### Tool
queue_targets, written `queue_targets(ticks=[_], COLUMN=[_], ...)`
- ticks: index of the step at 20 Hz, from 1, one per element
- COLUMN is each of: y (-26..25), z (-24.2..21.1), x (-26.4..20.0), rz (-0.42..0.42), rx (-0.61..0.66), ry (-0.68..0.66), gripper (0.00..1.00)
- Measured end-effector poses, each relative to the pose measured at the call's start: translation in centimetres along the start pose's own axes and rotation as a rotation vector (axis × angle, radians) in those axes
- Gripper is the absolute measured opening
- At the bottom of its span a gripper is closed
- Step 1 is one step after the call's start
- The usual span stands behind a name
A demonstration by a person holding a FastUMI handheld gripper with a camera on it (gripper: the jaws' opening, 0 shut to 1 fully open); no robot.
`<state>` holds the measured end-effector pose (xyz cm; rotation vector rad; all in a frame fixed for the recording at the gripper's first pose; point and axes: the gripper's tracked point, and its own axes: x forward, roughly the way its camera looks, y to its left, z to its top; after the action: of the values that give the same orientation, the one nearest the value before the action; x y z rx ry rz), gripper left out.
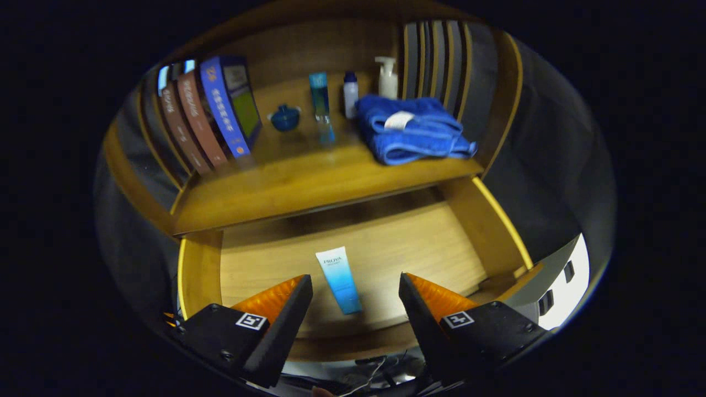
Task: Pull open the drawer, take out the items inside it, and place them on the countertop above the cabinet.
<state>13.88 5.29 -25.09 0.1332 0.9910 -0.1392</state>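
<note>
While the fingers (pixel 356 284) gape apart (bases cut off), a tube (pixel 339 279) lies between them.

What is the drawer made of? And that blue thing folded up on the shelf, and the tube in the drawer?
The drawer looks like wood, with visible grain lines and a smooth, slightly glossy finish. The folded blue towel looks like soft terry cloth, fuzzy and matte. The tube, lying between the open gripper fingers, is probably plastic: smooth, with a faint sheen.

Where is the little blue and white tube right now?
The tube lies flat on the floor of the open drawer, between the spread fingers of the tool, below the countertop.
</note>
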Motion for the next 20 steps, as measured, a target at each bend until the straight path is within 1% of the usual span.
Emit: queue_targets(ticks=[1, 3, 4, 6, 10, 13, 16, 18, 20], y=[0.2, 0.2, 0.5, 1.5, 0.7, 2.3, 2.2, 2.1, 1.6], z=[-0.4, -1.4, -1.9, -2.4, -4.2, -4.6, -4.6, -4.6, -4.2], x=[1.6, 4.3, 5.2, 6.8, 8.3, 9.0, 8.7, 7.8, 5.7], rz=[0.01, 0.001, 0.013, 0.06, 0.057, 0.114, 0.108, 0.102, 0.074], rx=[-0.032, -0.102, -0.109, -0.072, -0.079, -0.044, -0.075, -0.077, -0.09], ry=[0.054, 0.133, 0.15, 0.178, 0.249, 0.25, 0.238, 0.216, 0.184], gripper=[1.0, 1.0, 1.0, 1.0, 0.99, 0.73, 0.48, 0.42, 0.42])
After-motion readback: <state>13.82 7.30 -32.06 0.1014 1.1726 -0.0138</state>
